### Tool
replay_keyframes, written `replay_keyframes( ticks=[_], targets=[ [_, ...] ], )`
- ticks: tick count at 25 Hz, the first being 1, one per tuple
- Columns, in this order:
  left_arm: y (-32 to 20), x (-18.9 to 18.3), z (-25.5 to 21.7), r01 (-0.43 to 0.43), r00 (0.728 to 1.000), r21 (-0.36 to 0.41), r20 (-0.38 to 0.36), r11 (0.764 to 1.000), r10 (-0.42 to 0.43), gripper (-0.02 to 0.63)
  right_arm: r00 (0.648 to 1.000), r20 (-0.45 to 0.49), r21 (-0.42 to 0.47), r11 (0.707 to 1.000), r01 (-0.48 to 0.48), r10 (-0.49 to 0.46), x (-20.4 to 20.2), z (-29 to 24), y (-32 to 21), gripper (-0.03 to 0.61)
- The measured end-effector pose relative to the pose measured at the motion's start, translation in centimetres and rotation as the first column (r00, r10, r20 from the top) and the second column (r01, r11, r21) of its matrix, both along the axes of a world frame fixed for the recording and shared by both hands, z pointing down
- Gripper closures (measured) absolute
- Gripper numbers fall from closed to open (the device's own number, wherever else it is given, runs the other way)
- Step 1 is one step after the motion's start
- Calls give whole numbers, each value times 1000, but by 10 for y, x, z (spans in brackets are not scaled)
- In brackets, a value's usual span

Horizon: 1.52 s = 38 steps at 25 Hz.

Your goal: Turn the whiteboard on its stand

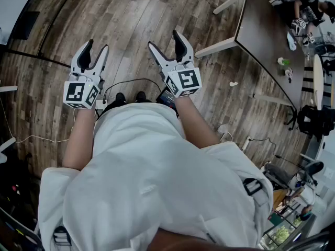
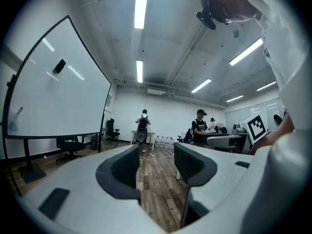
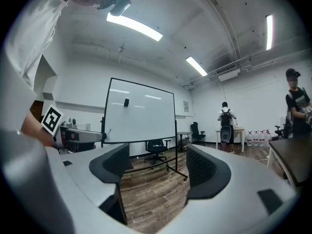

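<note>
The whiteboard point(image 3: 139, 113) stands upright on a black wheeled stand point(image 3: 170, 165) several steps ahead in the right gripper view, with a small dark eraser high on its face. In the left gripper view the whiteboard point(image 2: 58, 96) fills the left side, seen at a slant. My left gripper point(image 1: 97, 47) and right gripper point(image 1: 165, 41) are held out in front of the person's body, above the wooden floor. Both are far from the board. The left gripper point(image 2: 156, 162) is open with nothing between its jaws. The right gripper point(image 3: 158, 167) is open wide, also with nothing in it.
A long dark table point(image 1: 267, 30) stands to the right, with a person beyond its far end. Two other people point(image 2: 143, 126) stand at the back of the room. An office chair point(image 3: 156, 147) sits behind the whiteboard. A cable point(image 1: 131, 82) lies on the floor by the feet.
</note>
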<state>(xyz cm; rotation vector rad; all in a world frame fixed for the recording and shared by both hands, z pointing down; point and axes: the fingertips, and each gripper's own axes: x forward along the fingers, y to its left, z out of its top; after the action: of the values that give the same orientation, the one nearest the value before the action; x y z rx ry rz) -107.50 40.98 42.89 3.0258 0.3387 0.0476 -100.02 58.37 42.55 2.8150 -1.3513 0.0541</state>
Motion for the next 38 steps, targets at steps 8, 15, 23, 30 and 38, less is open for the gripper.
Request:
replay_keyframes(
  ticks=[8, 15, 23, 30, 38],
  targets=[
    [-2, 6, 7, 27, 1000, -31, 17, 999, -26, 400, 1000, 17, 41, 999, 12, -12, 9, 2, 9, 221],
    [8, 18, 15, 36, 999, -18, 23, 999, -36, 400, 999, 39, 47, 999, 12, -14, 26, 12, 23, 221],
    [3, 40, 29, 67, 997, -19, 51, 998, -65, 400, 996, 82, 49, 998, 26, -30, 55, 32, 24, 221],
    [-34, 90, 46, 97, 994, -49, 62, 994, -94, 400, 994, 93, 15, 999, 51, -52, 107, 45, -13, 221],
    [-110, 213, 49, 103, 993, -78, 59, 992, -98, 400, 993, 85, -19, 996, 88, -86, 224, 38, -98, 221]
  ],
)
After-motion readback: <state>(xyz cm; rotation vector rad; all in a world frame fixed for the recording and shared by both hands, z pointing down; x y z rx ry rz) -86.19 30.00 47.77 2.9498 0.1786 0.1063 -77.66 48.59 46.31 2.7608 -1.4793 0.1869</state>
